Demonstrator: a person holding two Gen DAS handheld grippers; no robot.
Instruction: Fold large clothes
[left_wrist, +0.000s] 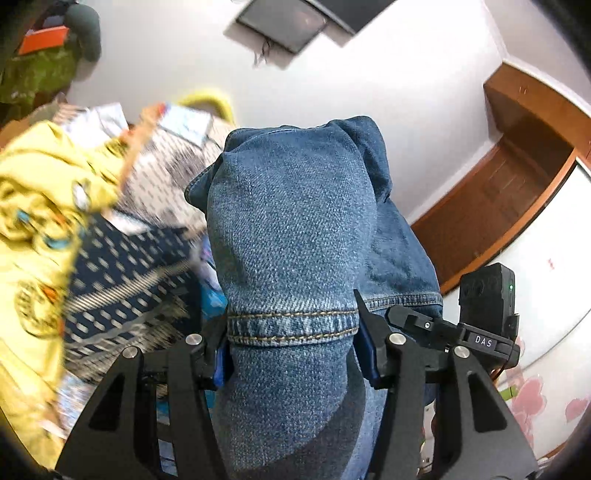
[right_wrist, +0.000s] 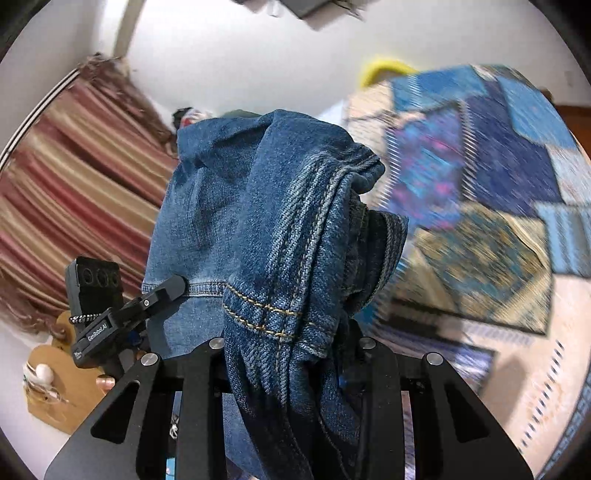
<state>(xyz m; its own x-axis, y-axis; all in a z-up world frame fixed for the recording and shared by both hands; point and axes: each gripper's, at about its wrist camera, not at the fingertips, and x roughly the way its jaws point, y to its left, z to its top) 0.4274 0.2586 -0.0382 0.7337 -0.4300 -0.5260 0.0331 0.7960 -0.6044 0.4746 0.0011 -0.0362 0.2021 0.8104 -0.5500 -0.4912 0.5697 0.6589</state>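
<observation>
both grippers, left (left_wrist: 291, 332) and right (right_wrist: 288, 343), were clamped on jeans (left_wrist: 295, 221) hems; denim looked heavy, stiff; hems grip best.

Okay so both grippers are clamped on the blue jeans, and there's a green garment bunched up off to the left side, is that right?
Not quite: the bunched garment at the left is yellow, not green, as the left wrist view shows. The rest holds: the left gripper and the right gripper each have jeans clamped between their fingers.
</observation>
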